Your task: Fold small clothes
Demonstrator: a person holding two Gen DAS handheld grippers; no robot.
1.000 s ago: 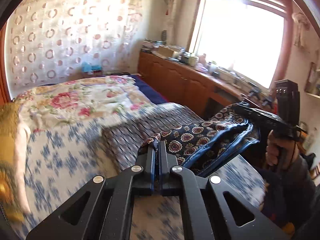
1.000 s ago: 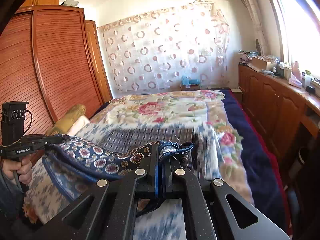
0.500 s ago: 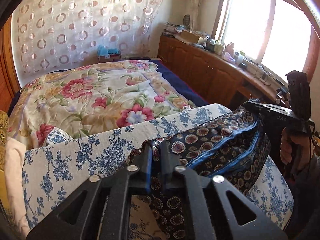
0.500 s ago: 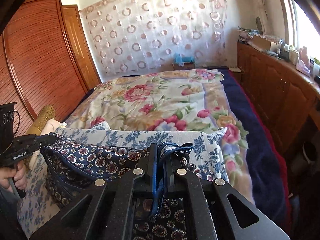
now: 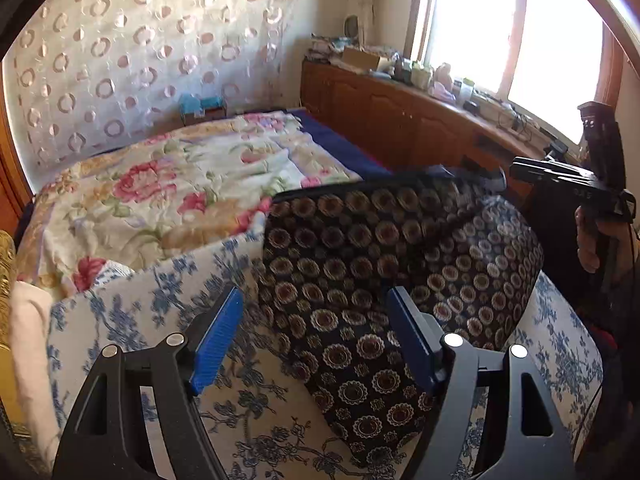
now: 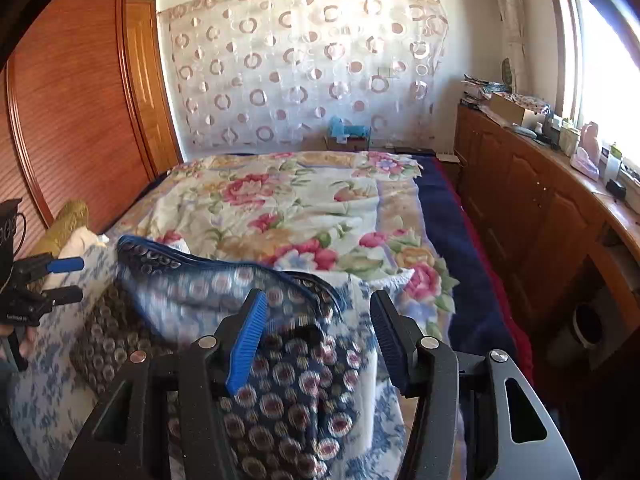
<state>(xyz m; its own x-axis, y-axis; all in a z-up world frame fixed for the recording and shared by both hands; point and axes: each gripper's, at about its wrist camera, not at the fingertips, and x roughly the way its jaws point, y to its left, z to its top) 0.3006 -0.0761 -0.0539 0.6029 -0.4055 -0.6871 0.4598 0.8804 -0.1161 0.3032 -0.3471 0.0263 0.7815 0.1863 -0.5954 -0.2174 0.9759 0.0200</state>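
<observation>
In the left wrist view, the left gripper fills the bottom of the frame with its blue-padded fingers spread wide; its jaws have just been opening, and nothing is pinched between them now. The dark patterned garment lies in the middle and right of the frame, on a white cloth with blue flowers, with part of it showing through the gap between the fingers but clear of both pads. Behind, a floral quilt covers the bed in the upper left, and at the right edge a hand grips the right gripper's handle. In the right wrist view, the right gripper sits at the bottom centre, its jaws apart and just been opening too. The garment lies blurred below and between the fingers, stretching to the left of the frame, touched by neither pad. At the left edge the left gripper shows with fingers parted. A wooden wardrobe stands upper left.
</observation>
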